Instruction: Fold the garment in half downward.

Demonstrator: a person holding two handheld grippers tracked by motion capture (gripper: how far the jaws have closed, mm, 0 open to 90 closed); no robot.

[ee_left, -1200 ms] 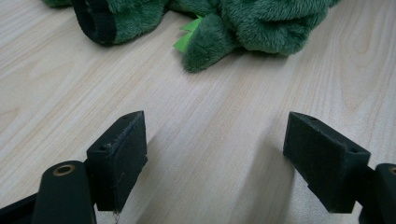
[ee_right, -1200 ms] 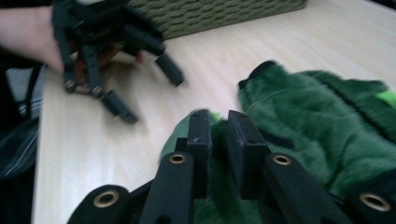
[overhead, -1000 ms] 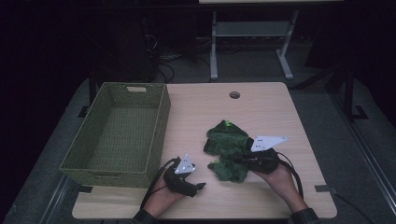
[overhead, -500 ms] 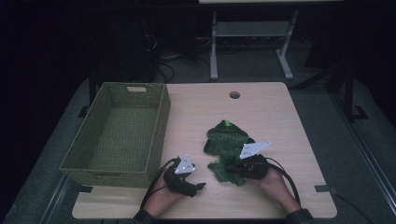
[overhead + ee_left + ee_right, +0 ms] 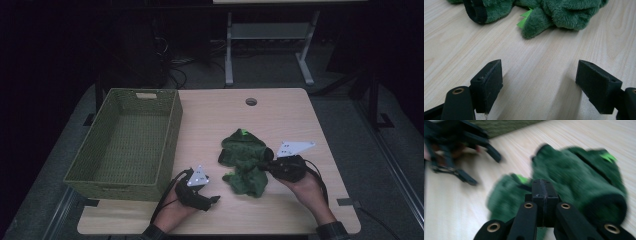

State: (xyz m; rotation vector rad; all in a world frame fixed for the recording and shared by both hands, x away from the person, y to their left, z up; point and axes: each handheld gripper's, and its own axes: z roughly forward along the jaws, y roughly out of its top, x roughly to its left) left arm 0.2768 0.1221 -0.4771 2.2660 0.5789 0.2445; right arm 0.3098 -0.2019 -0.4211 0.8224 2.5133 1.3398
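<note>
A crumpled green plush garment [image 5: 244,152] with black cuffs and bright green tags lies on the wooden table [image 5: 295,110], right of centre. My right gripper [image 5: 263,167] points left at its right edge, jaws shut. In the right gripper view the pads meet flush at the right gripper's tip [image 5: 541,187] just over the blurred garment [image 5: 584,175], and I see no fabric between them. My left gripper [image 5: 210,201] rests near the front edge, left of the garment. Its jaws stand wide open around bare wood [image 5: 539,75], with the garment [image 5: 564,12] beyond them.
A green woven basket [image 5: 172,125] with nothing in it stands at the table's left side, its wall close to the left hand. A round cable hole [image 5: 251,101] sits near the far edge. Dark floor and a metal stand lie beyond the table.
The right gripper pushed left into the garment, then drew back right and slightly up. The left gripper and the basket stayed put. The garment's outline looks about the same.
</note>
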